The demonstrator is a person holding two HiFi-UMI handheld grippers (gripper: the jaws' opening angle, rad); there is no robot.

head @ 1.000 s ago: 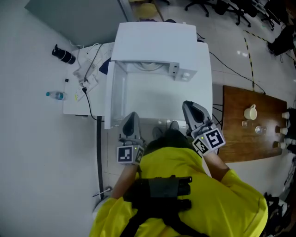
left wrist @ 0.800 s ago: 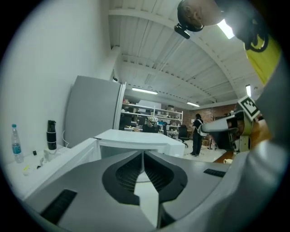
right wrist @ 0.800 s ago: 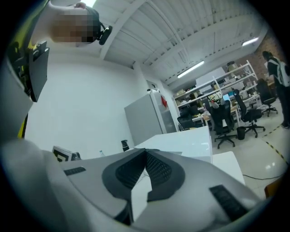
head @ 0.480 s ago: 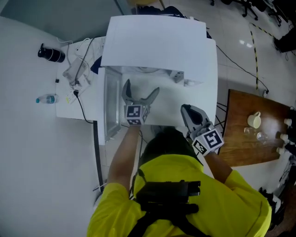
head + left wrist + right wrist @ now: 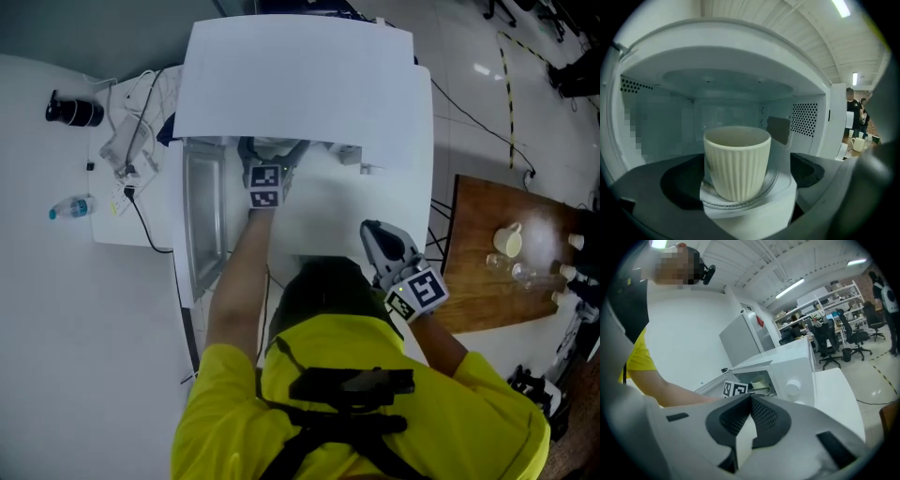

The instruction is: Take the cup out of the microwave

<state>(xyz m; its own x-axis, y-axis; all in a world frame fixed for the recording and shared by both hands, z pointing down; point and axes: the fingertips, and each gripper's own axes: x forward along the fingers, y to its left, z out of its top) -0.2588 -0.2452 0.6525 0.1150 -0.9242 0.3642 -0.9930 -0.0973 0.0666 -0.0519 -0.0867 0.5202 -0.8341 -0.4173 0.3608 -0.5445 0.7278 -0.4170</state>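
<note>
A cream ribbed cup (image 5: 737, 161) stands upright on the glass turntable (image 5: 771, 185) inside the white microwave (image 5: 300, 84), whose door (image 5: 202, 220) hangs open at the left. My left gripper (image 5: 272, 150) reaches into the oven mouth. Its jaws stand wide on either side of the cup and are closing, with the pads clear of the cup's wall. My right gripper (image 5: 373, 230) hangs back near my body, in front of the microwave, shut with nothing in it. In the right gripper view the cup (image 5: 759, 382) shows small inside the oven.
The oven's control panel with a knob (image 5: 793, 387) is right of the opening. A wooden table (image 5: 487, 291) at the right holds a white mug (image 5: 507, 240) and glasses. Left of the microwave lie cables, a water bottle (image 5: 70, 208) and a black object (image 5: 73, 112).
My left gripper has swung from beside my body forward into the microwave opening, and its jaws have gone from shut to wide. The right gripper has sunk a little.
</note>
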